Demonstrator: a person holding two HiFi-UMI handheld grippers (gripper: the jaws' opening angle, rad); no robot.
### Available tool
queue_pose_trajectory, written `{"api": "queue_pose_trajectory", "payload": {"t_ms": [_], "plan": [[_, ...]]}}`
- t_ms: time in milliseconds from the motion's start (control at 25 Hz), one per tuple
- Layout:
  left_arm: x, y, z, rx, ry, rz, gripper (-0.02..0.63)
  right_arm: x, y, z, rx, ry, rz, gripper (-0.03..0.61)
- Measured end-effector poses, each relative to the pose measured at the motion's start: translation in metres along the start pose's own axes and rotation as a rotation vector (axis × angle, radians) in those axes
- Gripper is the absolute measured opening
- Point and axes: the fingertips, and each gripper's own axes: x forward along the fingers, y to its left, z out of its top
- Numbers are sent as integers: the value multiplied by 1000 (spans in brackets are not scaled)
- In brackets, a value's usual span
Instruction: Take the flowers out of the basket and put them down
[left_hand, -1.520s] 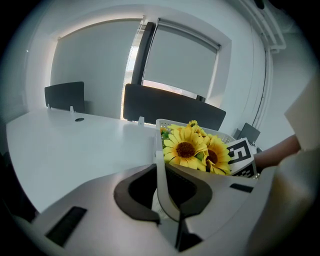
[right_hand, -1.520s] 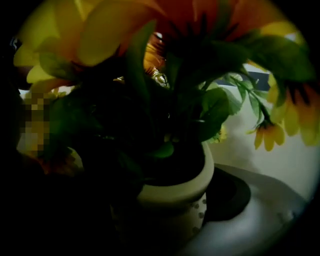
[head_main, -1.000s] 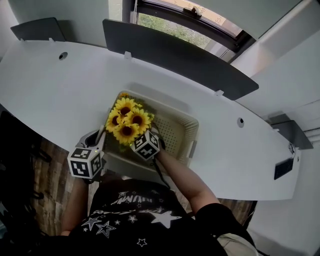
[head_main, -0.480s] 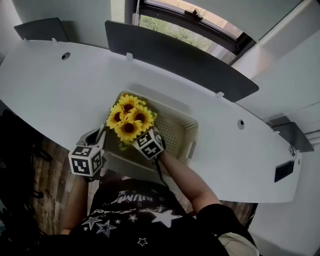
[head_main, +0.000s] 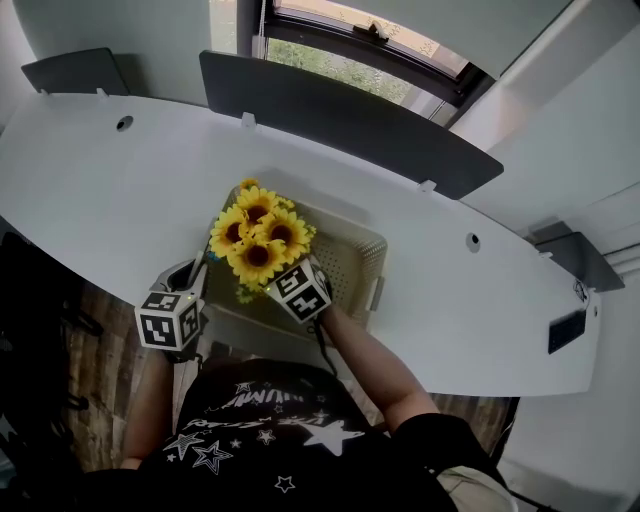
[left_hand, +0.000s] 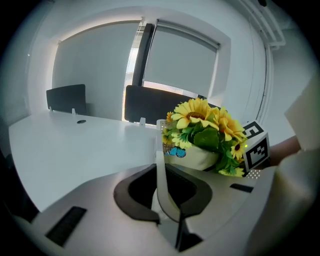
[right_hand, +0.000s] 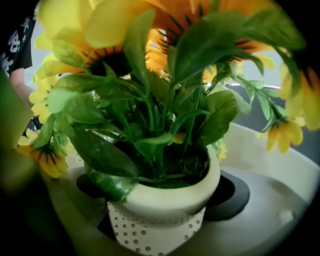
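A bunch of yellow sunflowers (head_main: 258, 240) in a cream pot with a dotted lower half (right_hand: 167, 200) hangs over the left end of the cream perforated basket (head_main: 362, 262). My right gripper (right_hand: 160, 197) is shut on the pot, its jaws at either side of it; in the head view its marker cube (head_main: 300, 292) shows just below the blooms. My left gripper (left_hand: 167, 200) is shut on the basket's thin near-left wall (left_hand: 160, 150), which stands upright between its jaws. In the left gripper view the sunflowers (left_hand: 205, 120) rise above the basket's rim.
The basket sits near the front edge of a long white desk (head_main: 110, 190). Dark divider panels (head_main: 320, 110) stand along the far edge, with a window behind. The person's body and arm are close below the basket.
The sunflowers have risen a little with the right gripper and look larger in the head view. The left gripper has stayed on the basket's wall.
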Motion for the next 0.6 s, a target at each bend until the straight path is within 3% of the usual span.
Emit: {"api": "queue_pose_trajectory", "payload": {"t_ms": [240, 600], "plan": [[0, -1, 2, 34, -3, -48, 46, -15, -8, 14, 66, -24, -61, 535], [-15, 7, 44, 109, -107, -115, 114, -51, -35, 47, 156, -79, -225, 537]]}}
